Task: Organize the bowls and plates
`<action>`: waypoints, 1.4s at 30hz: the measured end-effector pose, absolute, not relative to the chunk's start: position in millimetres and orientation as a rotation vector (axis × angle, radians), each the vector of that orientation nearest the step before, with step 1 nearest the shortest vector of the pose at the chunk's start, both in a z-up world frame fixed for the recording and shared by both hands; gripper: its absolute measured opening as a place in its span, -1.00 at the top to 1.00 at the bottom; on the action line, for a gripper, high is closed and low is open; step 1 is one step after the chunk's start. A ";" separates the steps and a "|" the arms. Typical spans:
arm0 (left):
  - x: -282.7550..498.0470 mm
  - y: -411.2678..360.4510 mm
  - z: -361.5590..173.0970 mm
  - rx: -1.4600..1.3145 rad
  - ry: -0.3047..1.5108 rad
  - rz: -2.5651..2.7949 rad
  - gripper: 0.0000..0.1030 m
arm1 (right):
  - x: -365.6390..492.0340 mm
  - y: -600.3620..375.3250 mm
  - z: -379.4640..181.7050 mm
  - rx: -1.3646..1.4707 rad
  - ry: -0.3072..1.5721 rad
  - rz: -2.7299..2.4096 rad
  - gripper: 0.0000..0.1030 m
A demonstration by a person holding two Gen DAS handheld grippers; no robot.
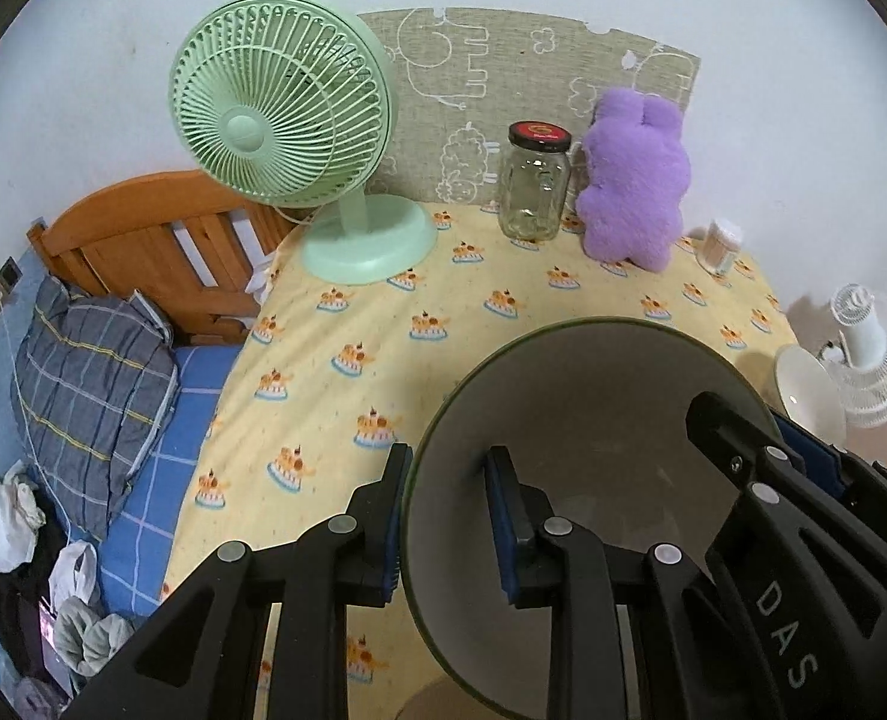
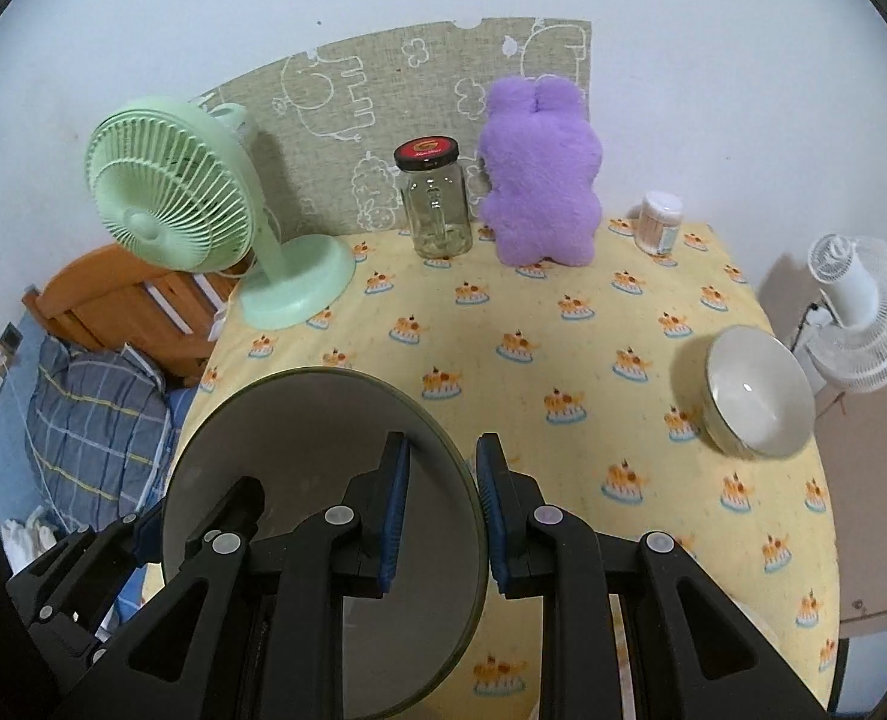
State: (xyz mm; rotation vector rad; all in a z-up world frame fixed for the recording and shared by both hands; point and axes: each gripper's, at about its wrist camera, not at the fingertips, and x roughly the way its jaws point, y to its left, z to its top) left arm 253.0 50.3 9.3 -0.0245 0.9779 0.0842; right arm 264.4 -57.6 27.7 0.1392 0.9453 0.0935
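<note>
A large grey plate with a dark green rim (image 1: 593, 420) is held above the yellow cake-print tablecloth (image 1: 353, 324). My left gripper (image 1: 443, 516) is shut on the plate's left rim, one finger outside and one inside. My right gripper (image 2: 443, 510) is shut on the same plate's (image 2: 299, 456) right rim; its body shows at the right of the left wrist view. A white bowl (image 2: 758, 396) sits on the cloth (image 2: 533, 324) near the right edge, also seen in the left wrist view (image 1: 806, 384).
A green desk fan (image 2: 173, 198), a glass jar with a black lid (image 2: 434, 204), a purple plush toy (image 2: 539, 180) and a small jar of cotton swabs (image 2: 659, 222) stand along the back. A bed with a plaid pillow (image 1: 89, 396) lies left; a white fan (image 2: 863, 312) stands right.
</note>
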 end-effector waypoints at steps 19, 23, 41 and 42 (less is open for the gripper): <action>158.5 58.3 -12.8 -0.015 1.042 -0.023 0.55 | 156.4 -44.6 15.6 0.116 1.000 -0.006 0.48; 148.5 59.0 -21.8 -0.019 1.063 -0.036 0.55 | 145.2 -44.1 7.4 0.112 1.019 -0.019 0.48; 145.0 68.6 -58.1 -0.046 1.167 -0.036 0.56 | 143.3 -31.9 -29.3 0.086 1.128 -0.029 0.48; 145.7 68.8 -60.1 -0.048 1.174 -0.036 0.56 | 144.0 -31.8 -30.8 0.085 1.132 -0.029 0.48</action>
